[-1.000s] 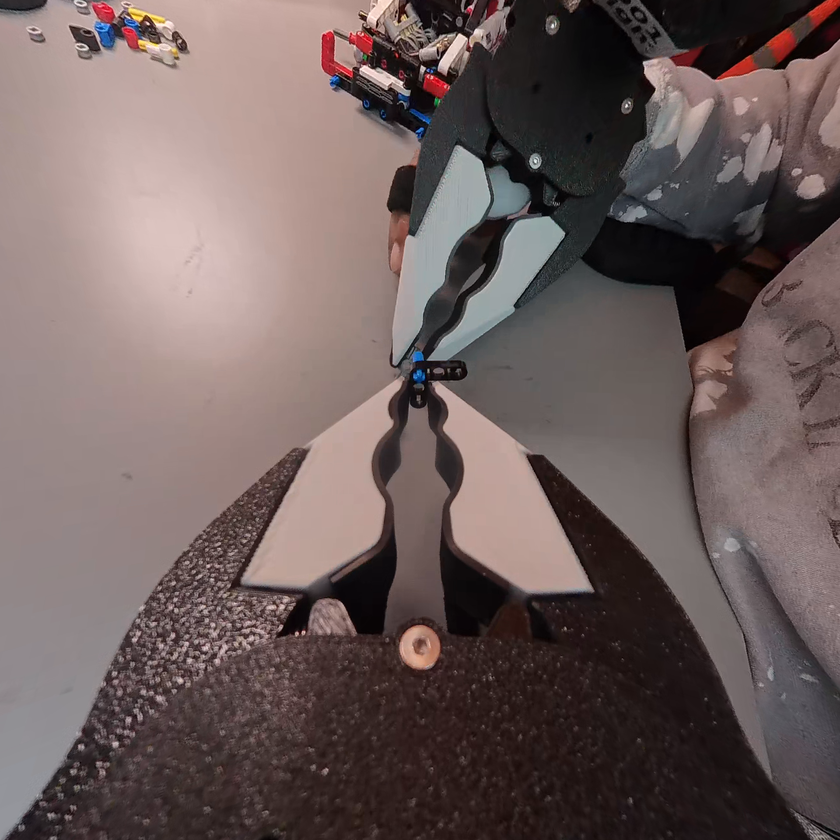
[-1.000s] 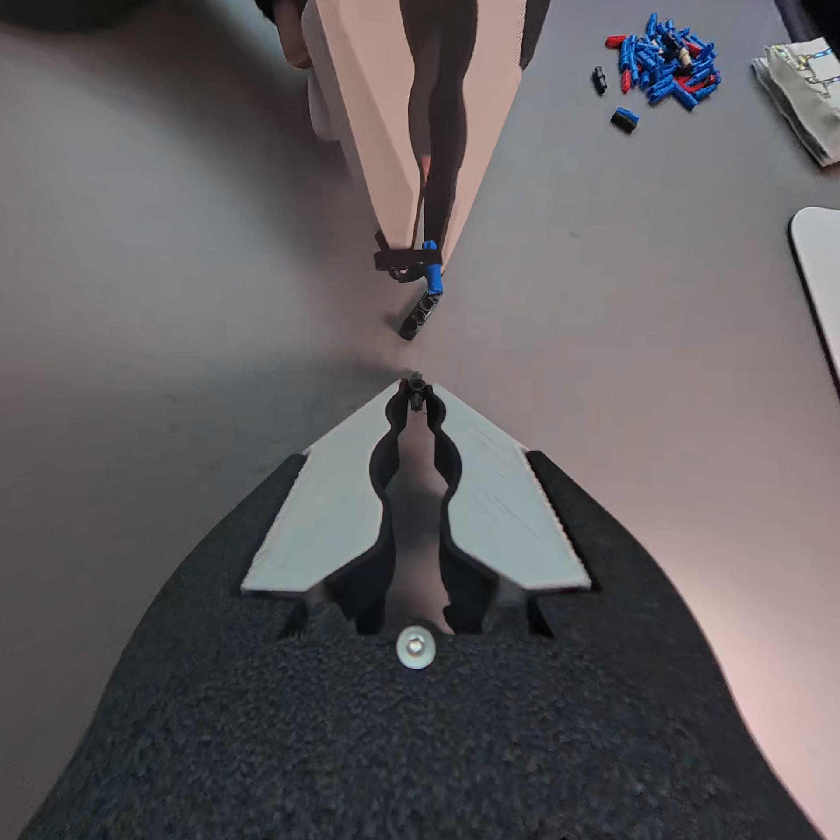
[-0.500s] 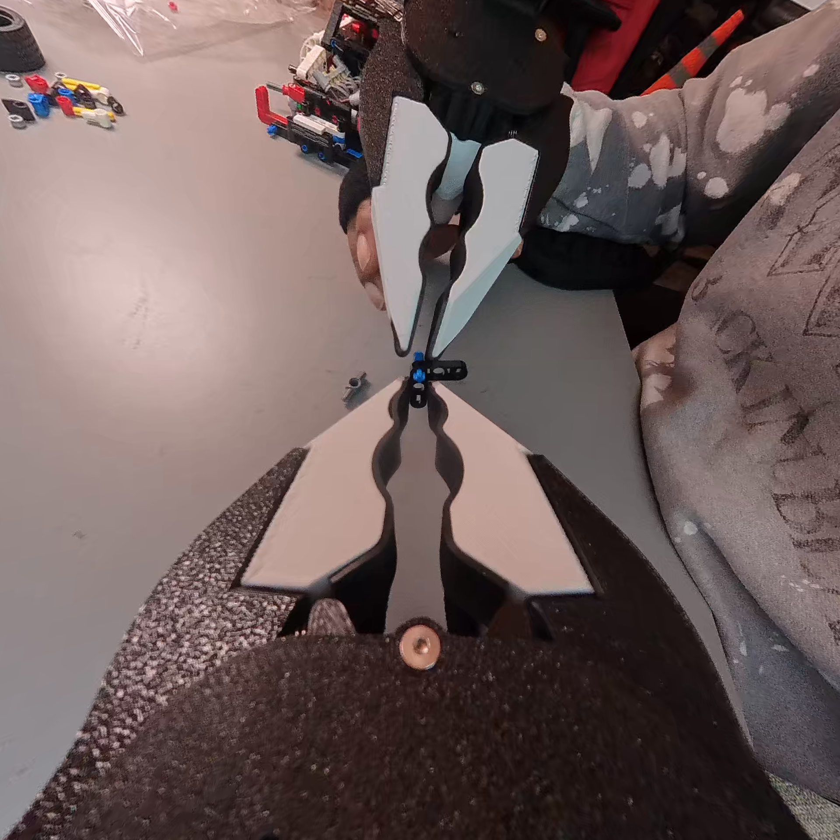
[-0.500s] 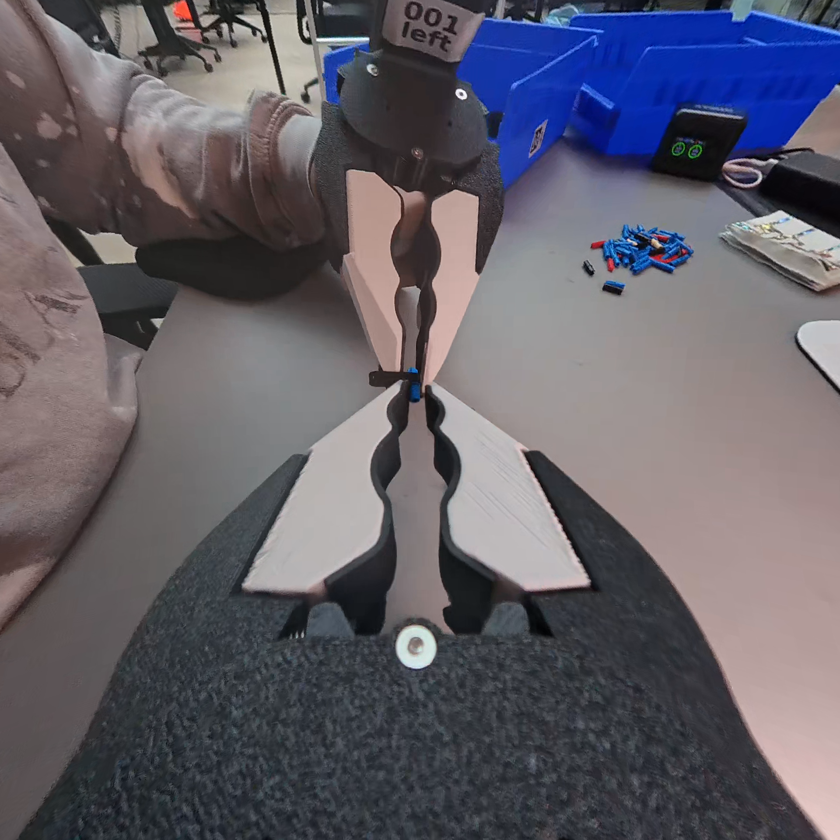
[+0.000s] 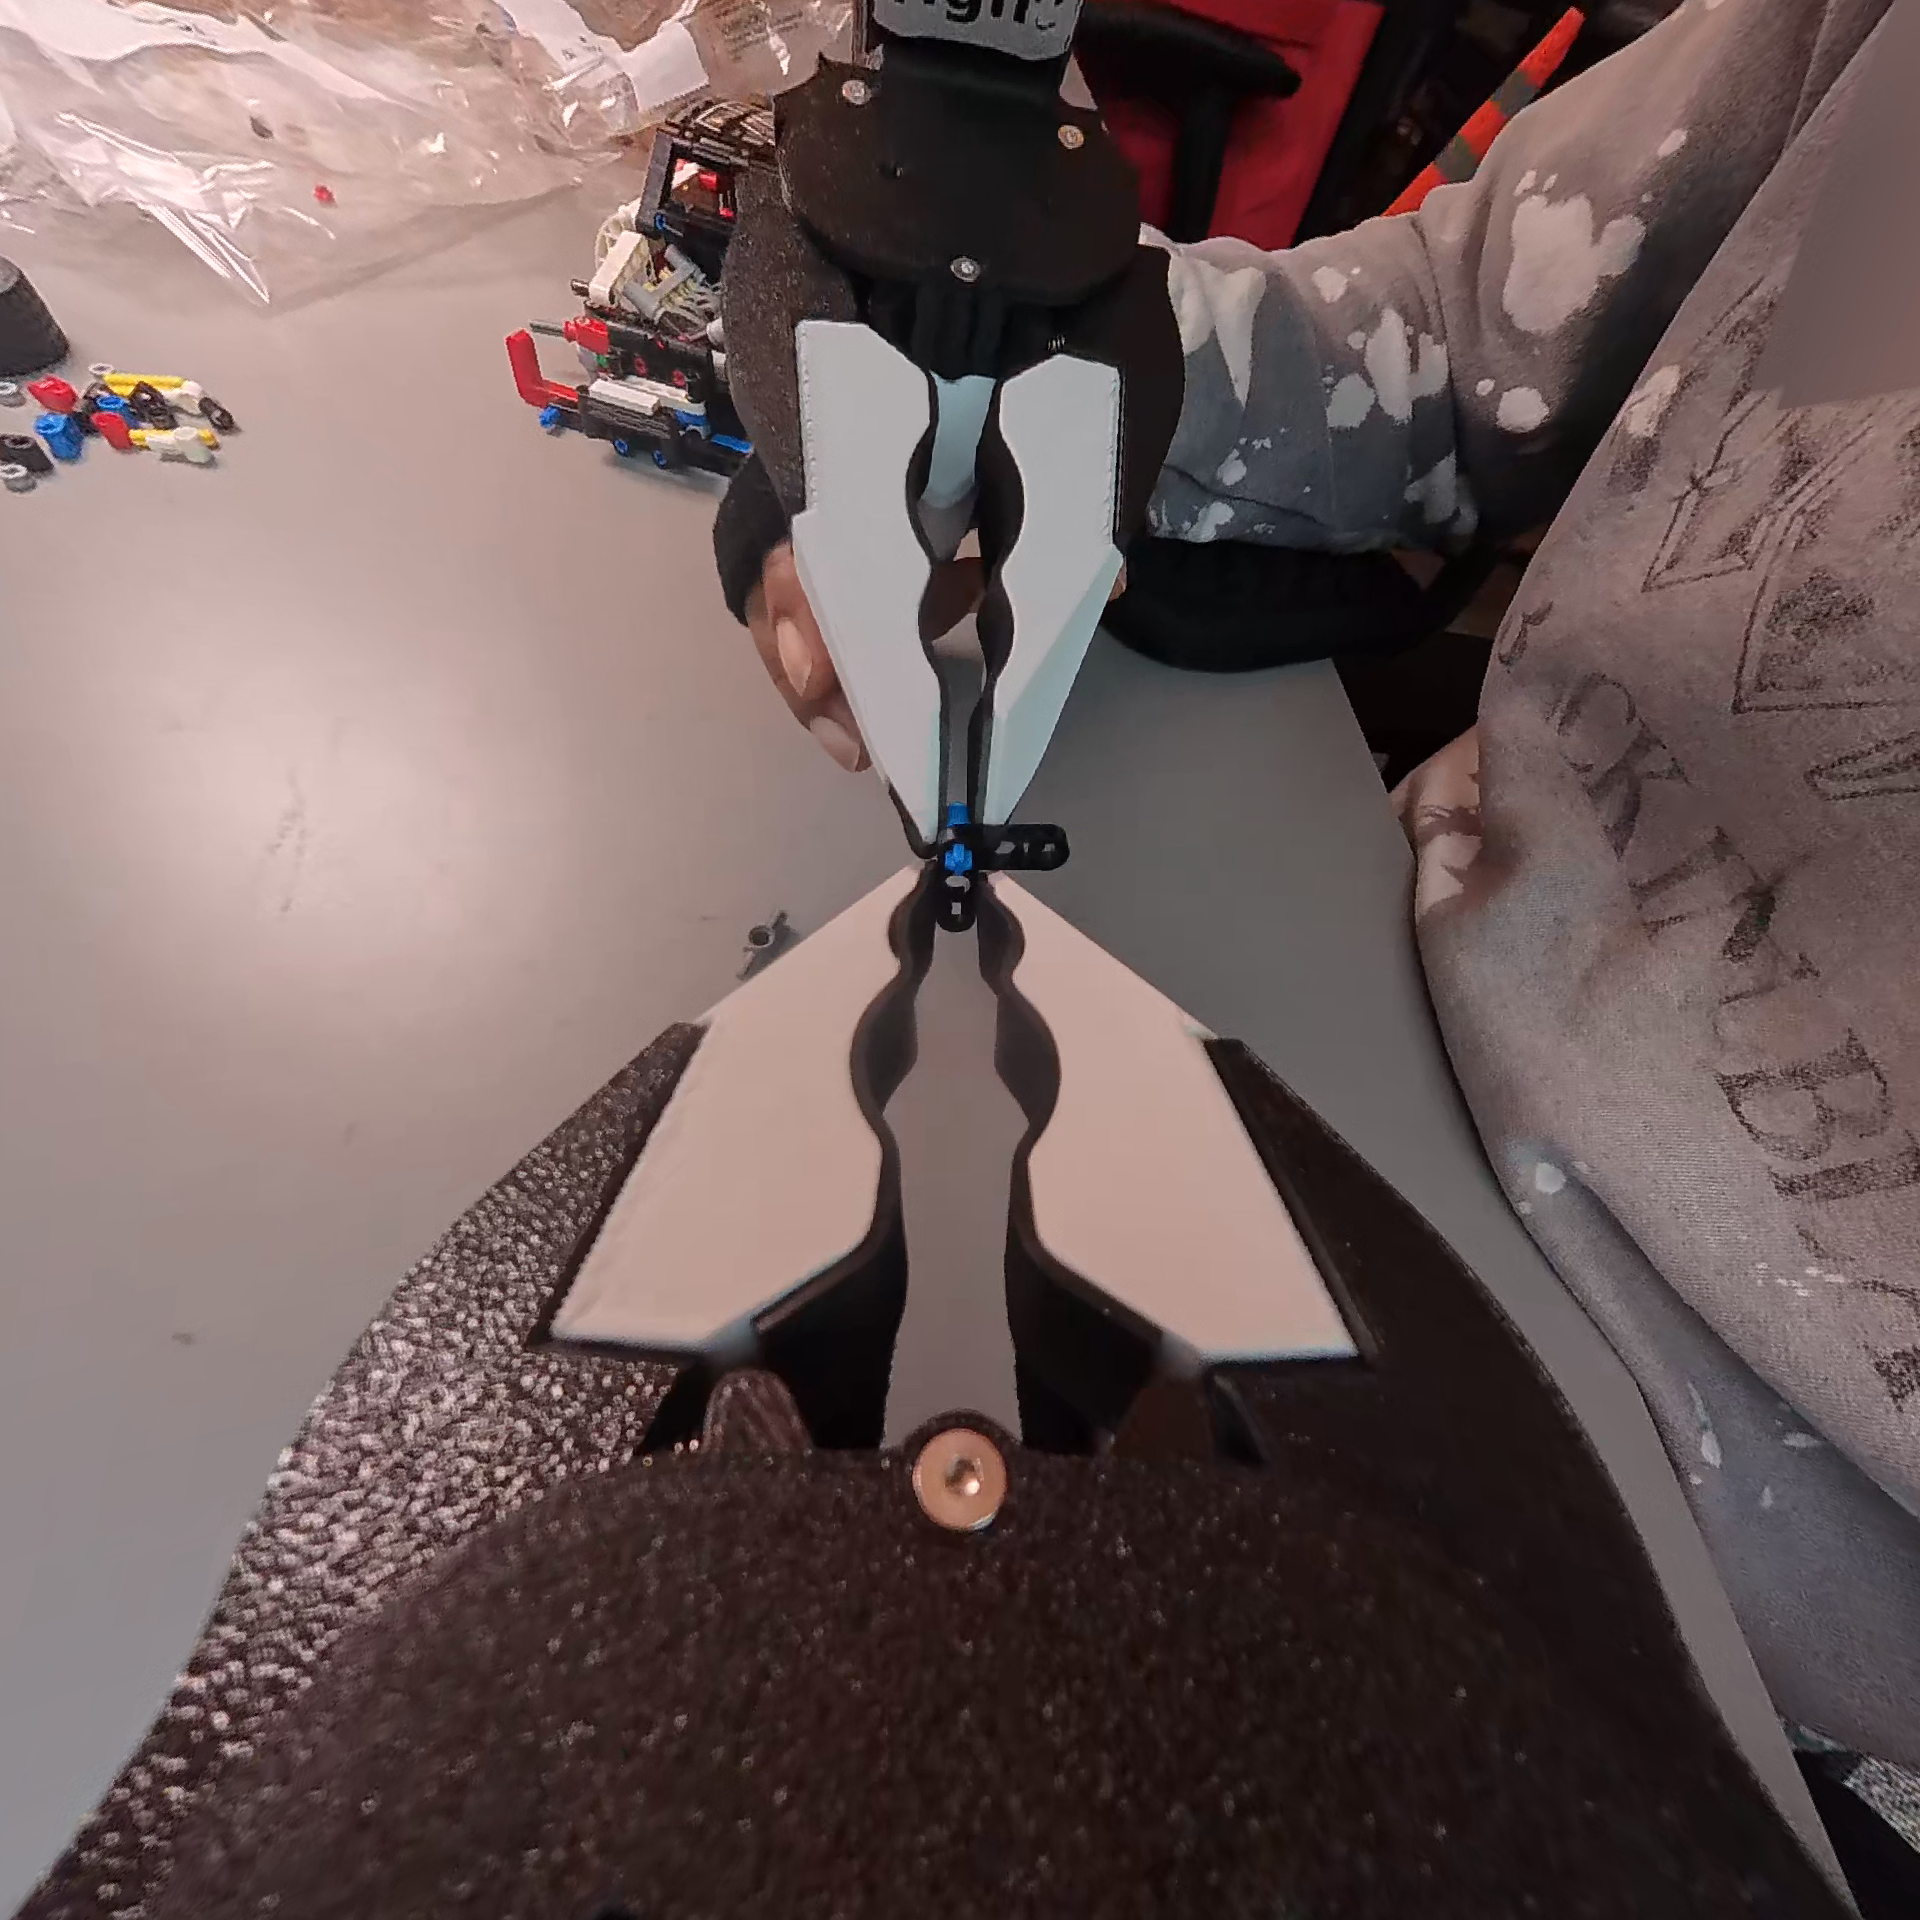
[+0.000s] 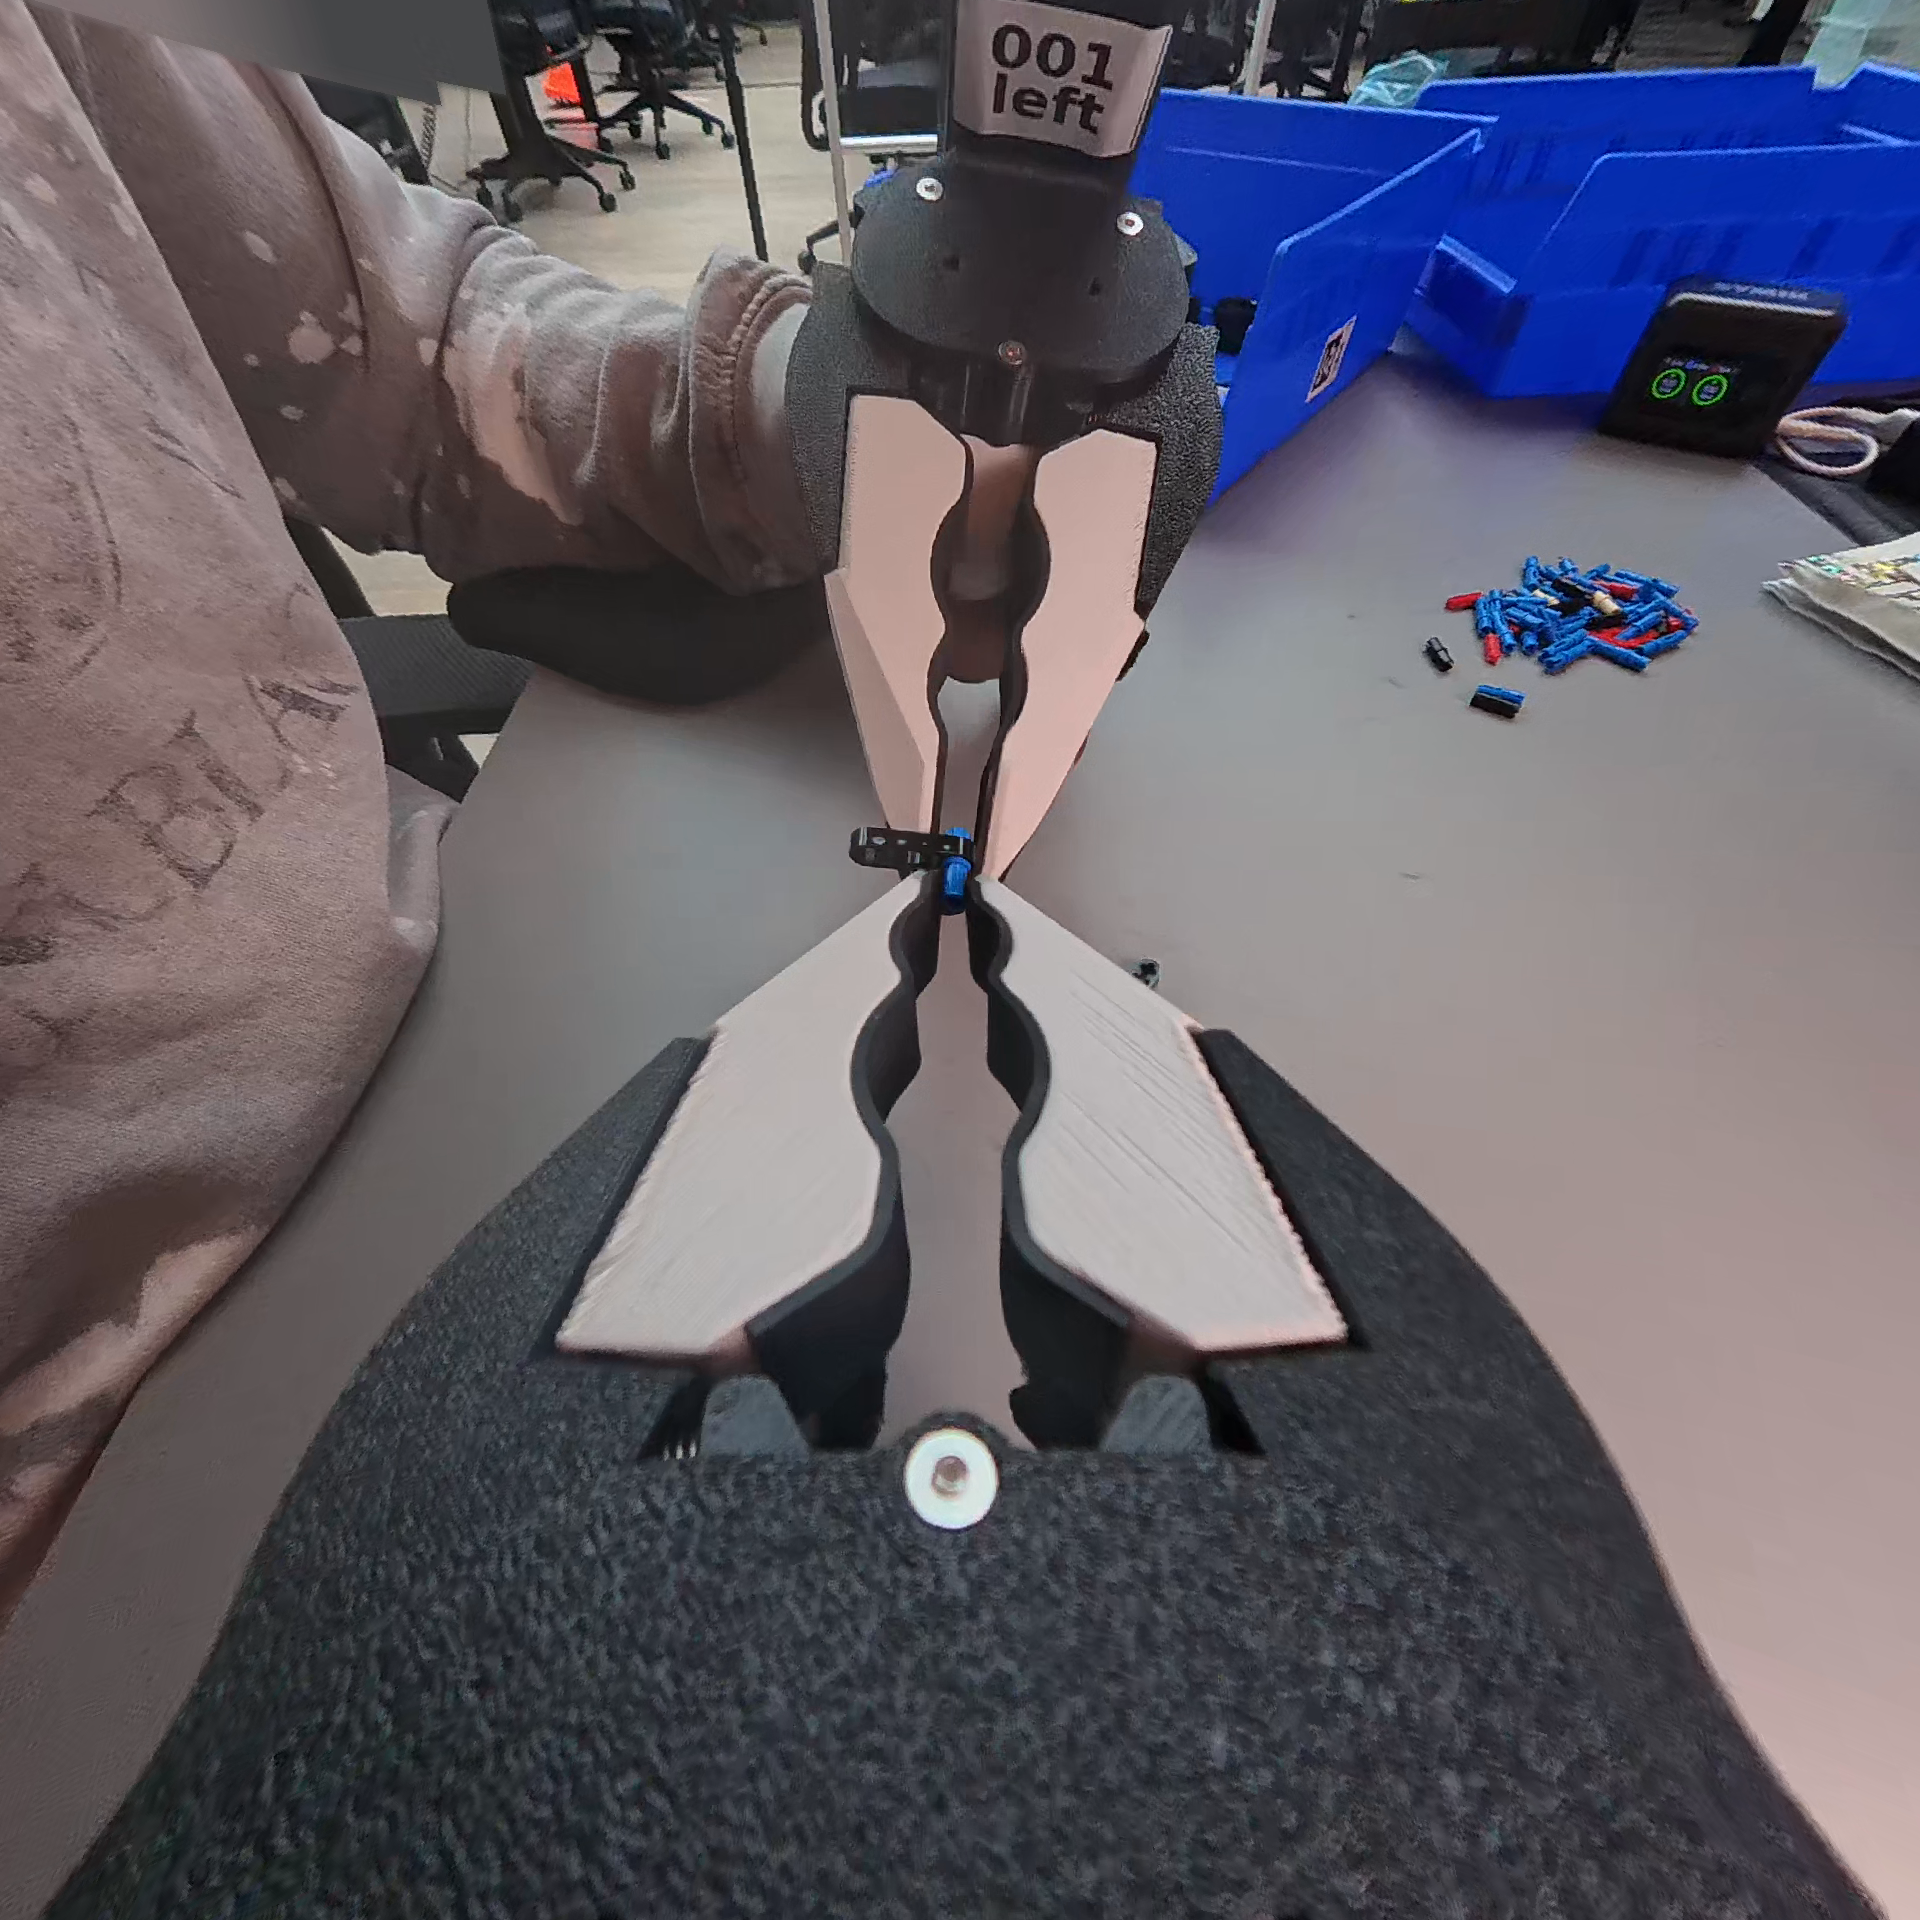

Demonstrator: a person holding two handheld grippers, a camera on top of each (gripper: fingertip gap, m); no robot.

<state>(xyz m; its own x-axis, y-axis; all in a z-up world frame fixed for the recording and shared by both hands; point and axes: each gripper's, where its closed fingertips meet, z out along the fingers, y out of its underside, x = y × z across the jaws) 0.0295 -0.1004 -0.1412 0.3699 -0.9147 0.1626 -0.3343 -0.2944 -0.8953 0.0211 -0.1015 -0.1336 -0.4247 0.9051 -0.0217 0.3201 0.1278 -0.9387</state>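
Note:
My left gripper (image 5: 956,902) is shut on a short black beam (image 5: 956,904). A blue pin (image 5: 956,854) joins that beam to a second black beam (image 5: 1023,844), which sticks out sideways. My right gripper (image 6: 951,902) faces the left one tip to tip and is shut on the end of the blue pin (image 6: 950,883). The sideways beam (image 6: 896,847) also shows in the right wrist view. The right gripper (image 5: 956,819) reaches in from the top of the left wrist view. The assembly hangs above the grey table (image 5: 312,727).
A small grey piece (image 5: 764,935) lies on the table under the grippers. A half-built model (image 5: 644,384), loose coloured pieces (image 5: 114,410) and plastic bags (image 5: 260,114) lie farther off. A pile of blue pins (image 6: 1569,618), blue bins (image 6: 1610,208) and a black device (image 6: 1714,364) show in the right wrist view. Less than 4 cm separates the two grippers' tips.
My right gripper came level with the left one and shut on the blue pin. The small grey piece in its tips a second ago now lies on the table.

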